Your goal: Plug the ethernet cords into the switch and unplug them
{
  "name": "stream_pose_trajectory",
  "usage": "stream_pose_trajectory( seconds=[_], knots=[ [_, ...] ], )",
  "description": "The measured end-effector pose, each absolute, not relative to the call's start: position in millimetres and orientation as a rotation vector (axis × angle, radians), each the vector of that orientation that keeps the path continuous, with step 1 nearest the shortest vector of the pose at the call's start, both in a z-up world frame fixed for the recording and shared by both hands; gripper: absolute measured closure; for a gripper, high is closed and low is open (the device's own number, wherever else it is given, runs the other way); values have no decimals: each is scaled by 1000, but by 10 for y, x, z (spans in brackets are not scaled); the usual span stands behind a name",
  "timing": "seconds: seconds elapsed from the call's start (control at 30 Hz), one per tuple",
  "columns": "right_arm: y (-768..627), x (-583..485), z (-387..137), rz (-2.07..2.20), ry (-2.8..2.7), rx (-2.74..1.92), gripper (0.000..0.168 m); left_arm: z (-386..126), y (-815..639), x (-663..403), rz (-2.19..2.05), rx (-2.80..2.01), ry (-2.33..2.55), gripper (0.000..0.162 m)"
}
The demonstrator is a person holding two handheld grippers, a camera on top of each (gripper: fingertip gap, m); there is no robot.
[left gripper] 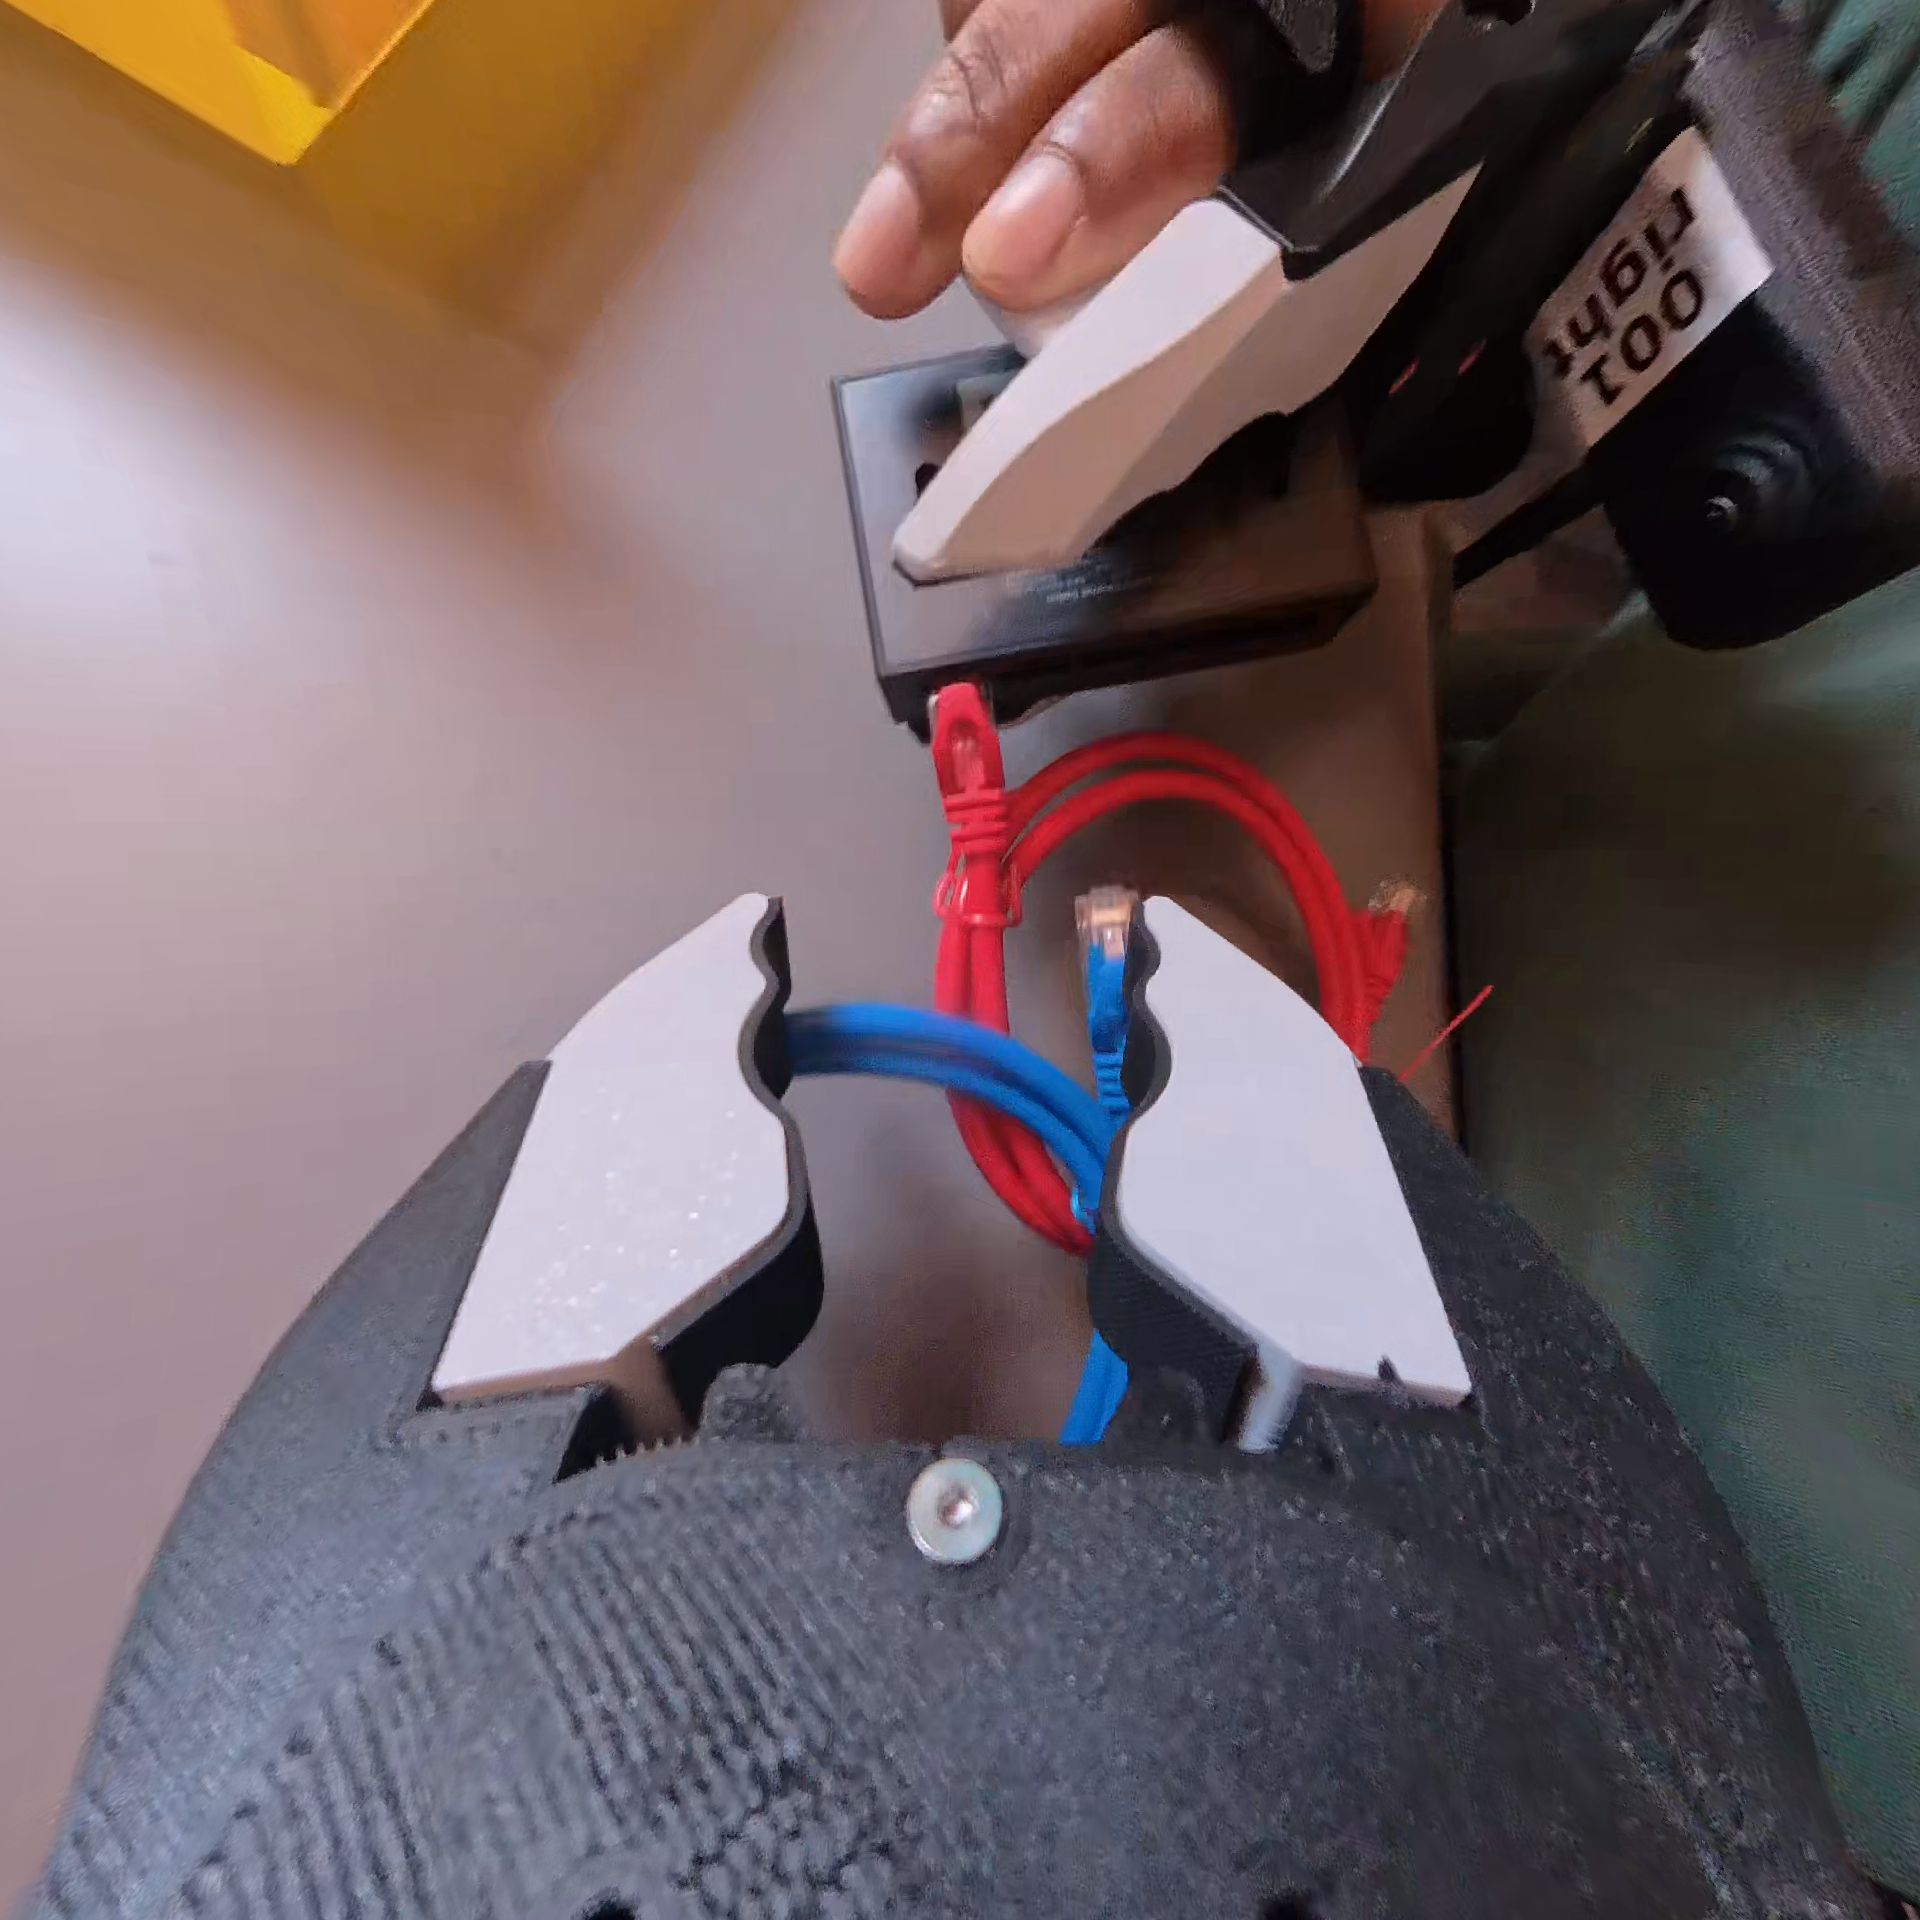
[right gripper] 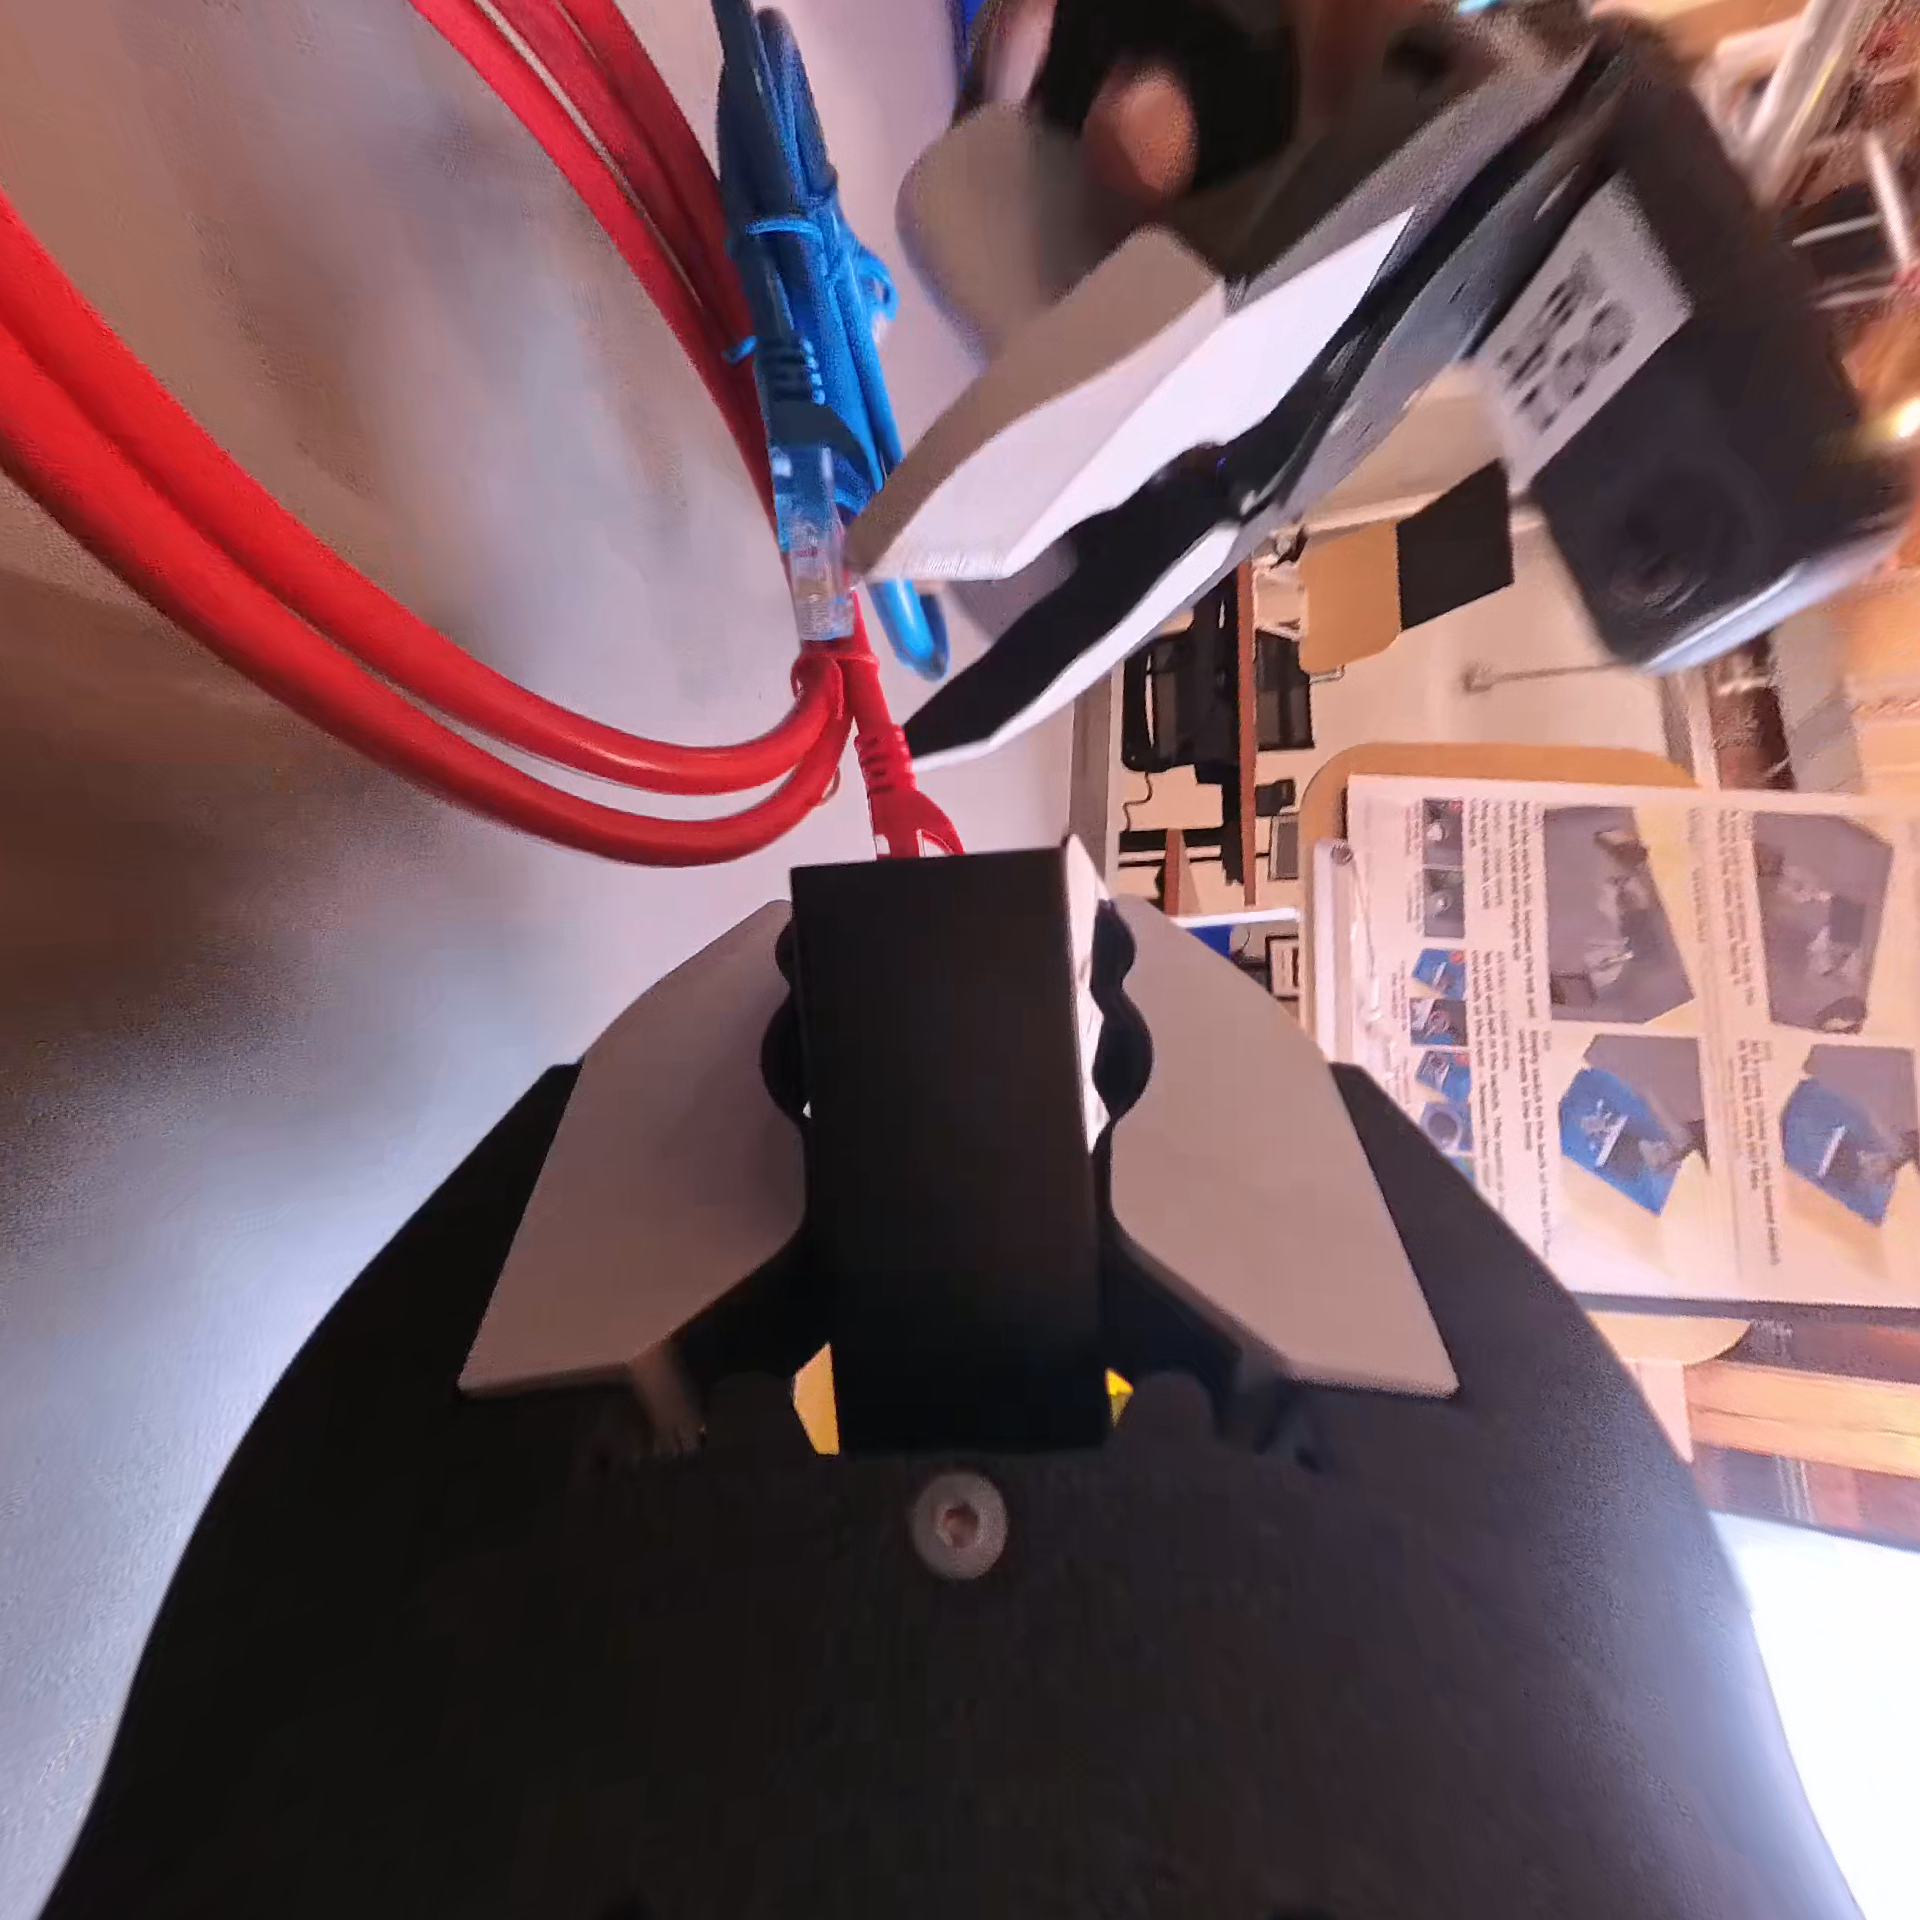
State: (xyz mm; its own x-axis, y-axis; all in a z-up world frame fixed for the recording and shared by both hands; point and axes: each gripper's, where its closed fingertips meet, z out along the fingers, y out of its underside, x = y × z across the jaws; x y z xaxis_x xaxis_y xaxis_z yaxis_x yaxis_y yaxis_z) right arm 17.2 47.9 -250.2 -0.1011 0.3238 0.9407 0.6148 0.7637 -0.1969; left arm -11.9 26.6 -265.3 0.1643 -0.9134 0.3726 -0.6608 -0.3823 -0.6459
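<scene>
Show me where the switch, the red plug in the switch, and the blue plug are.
switch [right gripper: 951,1122]: right wrist view, its black top face.
red plug [left gripper: 964,743]: left wrist view, its body at the port.
blue plug [left gripper: 1103,925]: left wrist view, its clear tip.

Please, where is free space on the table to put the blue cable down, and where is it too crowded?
The table is bare left of the switch and the left gripper, up to the yellow box. It is crowded on the right: the red cable loops from the switch to the table edge, and the right gripper holds the switch.
</scene>
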Motion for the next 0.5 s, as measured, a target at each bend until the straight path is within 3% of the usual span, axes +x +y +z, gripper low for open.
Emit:
stream_pose_trajectory(
  seconds=[0.07, 0.2, 0.5],
  knots=[
    [407, 121, -2490, -280, -1706, -707, 116, -2653, 159, 5, -1217, -2070, 1512, 108],
    [341, 85, -2539, -246, -1719, -708, 115, -2688, 122, 130, -1319, -2080, 1483, 146],
    [700, 240, -2834, -409, -1772, -1011, 114, -2786, 233, 40, -1201, -2354, 1229, 147]
  ],
)
